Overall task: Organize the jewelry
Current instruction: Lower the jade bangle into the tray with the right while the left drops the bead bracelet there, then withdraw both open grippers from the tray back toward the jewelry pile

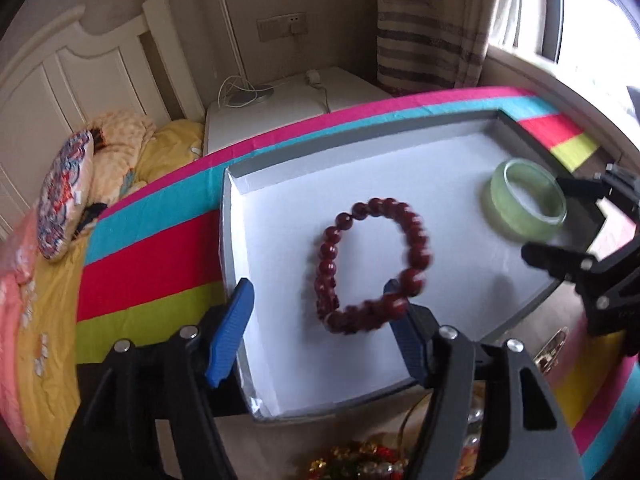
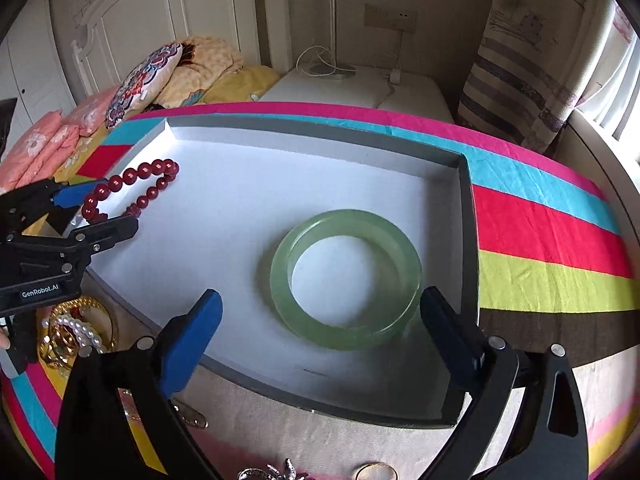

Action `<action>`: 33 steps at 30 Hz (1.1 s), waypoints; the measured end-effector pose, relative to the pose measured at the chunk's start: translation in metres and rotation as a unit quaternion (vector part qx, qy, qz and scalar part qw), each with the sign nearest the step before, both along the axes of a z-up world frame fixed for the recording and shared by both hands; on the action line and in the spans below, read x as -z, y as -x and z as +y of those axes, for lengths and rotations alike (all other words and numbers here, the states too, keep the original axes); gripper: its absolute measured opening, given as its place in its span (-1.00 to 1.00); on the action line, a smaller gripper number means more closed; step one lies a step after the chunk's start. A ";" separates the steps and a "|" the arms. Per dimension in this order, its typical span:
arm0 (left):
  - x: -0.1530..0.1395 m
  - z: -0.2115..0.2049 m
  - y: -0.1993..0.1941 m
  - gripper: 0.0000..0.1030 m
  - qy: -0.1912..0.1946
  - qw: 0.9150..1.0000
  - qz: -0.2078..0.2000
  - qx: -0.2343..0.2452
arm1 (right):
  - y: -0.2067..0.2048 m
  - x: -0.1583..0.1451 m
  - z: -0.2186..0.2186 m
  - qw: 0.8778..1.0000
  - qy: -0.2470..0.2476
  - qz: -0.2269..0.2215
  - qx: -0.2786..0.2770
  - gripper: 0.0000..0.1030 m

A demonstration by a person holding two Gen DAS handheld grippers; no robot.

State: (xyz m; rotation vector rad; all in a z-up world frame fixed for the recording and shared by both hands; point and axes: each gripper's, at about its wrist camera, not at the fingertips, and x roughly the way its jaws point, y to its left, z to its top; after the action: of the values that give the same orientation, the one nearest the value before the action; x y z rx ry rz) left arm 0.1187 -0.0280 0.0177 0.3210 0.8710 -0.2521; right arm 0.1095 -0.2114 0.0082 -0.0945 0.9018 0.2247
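A shallow grey box (image 1: 228, 220) (image 2: 320, 125) with a white floor lies on a striped cloth. A dark red bead bracelet (image 1: 370, 264) (image 2: 132, 188), slightly blurred, lies on the box floor at its left end. My left gripper (image 1: 316, 286) (image 2: 102, 210) is open around its near side, and its blue pads do not press the beads. A pale green bangle (image 2: 346, 280) (image 1: 524, 204) lies flat on the floor at the right end. My right gripper (image 2: 320, 294) (image 1: 543, 216) stands open astride it, the right finger close to its rim.
The striped cloth (image 2: 540, 240) (image 1: 140, 264) covers the surface under the box. A heap of pearls and gold chains (image 2: 76, 332) (image 1: 360, 460) lies on the near side. A silver brooch (image 2: 280, 472) and a coin (image 2: 376, 472) sit by the front edge. Behind are a bed (image 1: 48, 280) and a nightstand (image 2: 360, 88).
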 end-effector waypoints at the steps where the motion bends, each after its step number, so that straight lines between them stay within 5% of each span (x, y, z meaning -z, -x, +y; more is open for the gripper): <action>1: -0.001 0.002 0.002 0.28 0.008 1.000 0.008 -0.006 | 0.003 0.001 0.001 1.000 0.002 0.001 0.004 0.85; 20: 0.002 -0.012 0.176 0.33 0.032 0.999 -0.008 -0.030 | 0.162 0.005 -0.010 1.000 0.015 -0.008 0.004 0.86; 27: 0.002 -0.011 0.207 0.34 0.040 0.998 -0.030 -0.029 | 0.210 0.001 -0.020 1.000 -0.010 -0.016 0.008 0.86; 30: -0.007 -0.002 0.215 0.39 0.077 0.995 -0.052 -0.040 | 0.233 -0.028 -0.037 0.995 -0.062 -0.082 -0.014 0.86; 33: -0.035 0.018 0.241 0.83 0.122 0.982 -0.126 -0.068 | 0.257 -0.061 -0.075 0.984 -0.083 -0.157 0.006 0.86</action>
State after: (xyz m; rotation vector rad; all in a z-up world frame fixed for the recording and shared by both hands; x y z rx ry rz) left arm -0.1226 -0.0099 0.0527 0.0606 0.6007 -0.1838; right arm -0.1476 -0.2866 0.0687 0.0290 0.5665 0.2650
